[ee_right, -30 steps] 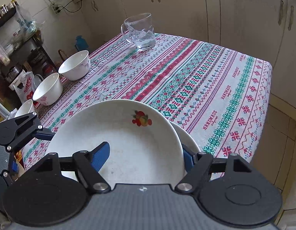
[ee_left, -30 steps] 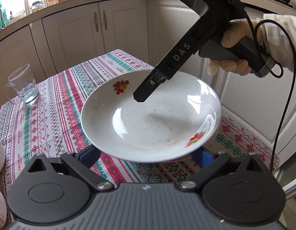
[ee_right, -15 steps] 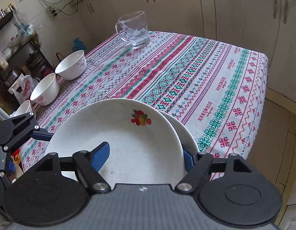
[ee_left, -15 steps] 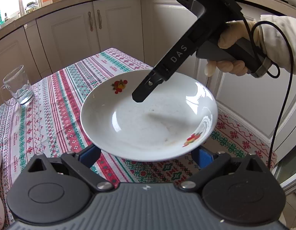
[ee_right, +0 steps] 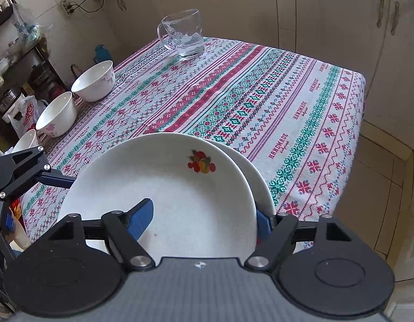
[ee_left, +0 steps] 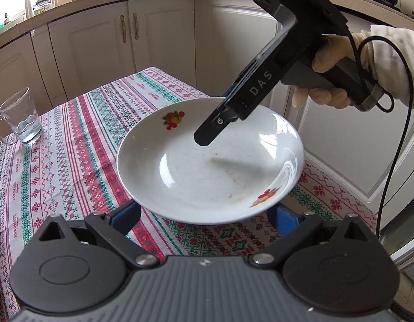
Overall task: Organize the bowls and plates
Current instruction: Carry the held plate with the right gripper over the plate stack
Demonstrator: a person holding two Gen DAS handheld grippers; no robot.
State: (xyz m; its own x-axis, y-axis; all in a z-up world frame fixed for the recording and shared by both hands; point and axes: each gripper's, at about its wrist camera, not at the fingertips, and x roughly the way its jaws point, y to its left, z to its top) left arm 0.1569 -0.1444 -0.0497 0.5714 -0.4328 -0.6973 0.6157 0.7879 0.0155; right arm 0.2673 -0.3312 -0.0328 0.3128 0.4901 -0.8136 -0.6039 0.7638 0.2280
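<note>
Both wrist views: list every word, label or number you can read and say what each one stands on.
"DAS": white letters on the black body of the right tongs, seen in the left wrist view.
"HANDMADE": repeated along the bands of the tablecloth; the small line beneath each is too small to read.
Red lettering on a plastic bag beside the table: unreadable.
Countertop jar labels: too blurred.
</note>
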